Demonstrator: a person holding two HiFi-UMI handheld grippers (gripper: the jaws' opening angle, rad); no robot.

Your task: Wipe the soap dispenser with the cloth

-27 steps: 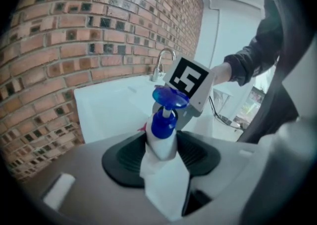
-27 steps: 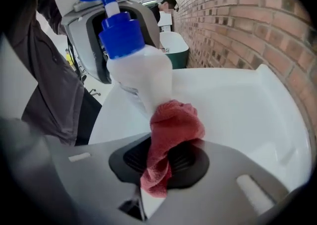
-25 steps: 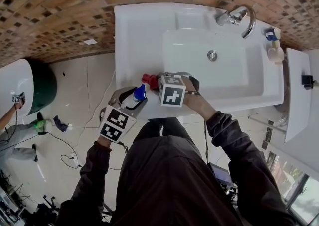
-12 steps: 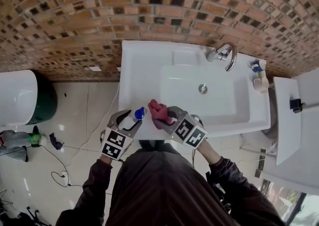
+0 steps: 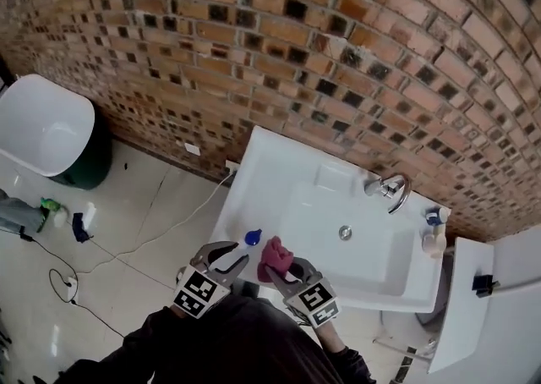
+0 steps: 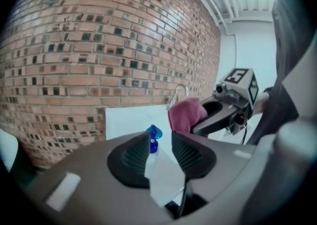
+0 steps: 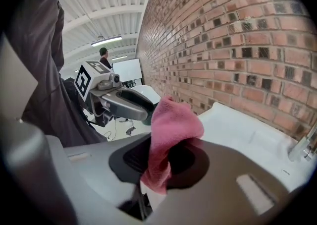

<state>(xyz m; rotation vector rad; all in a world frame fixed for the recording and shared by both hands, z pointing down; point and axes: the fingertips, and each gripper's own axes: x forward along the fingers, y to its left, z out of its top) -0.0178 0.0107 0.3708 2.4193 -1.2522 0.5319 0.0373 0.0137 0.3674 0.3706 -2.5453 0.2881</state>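
While its jaws have just been closing, left gripper (image 6: pixel 159 143) grasps 1 soap dispenser (image 6: pixel 161 170). Right gripper (image 7: pixel 166 150): jaws clenched on 1 pink cloth (image 7: pixel 174 120).

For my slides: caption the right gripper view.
Right gripper clamps a pink cloth beside a brick wall, white sink ahead.

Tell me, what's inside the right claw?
A pink cloth is pinched in the right gripper, bunched up above its jaws. The cloth fills the gap, hiding whatever lies behind it.
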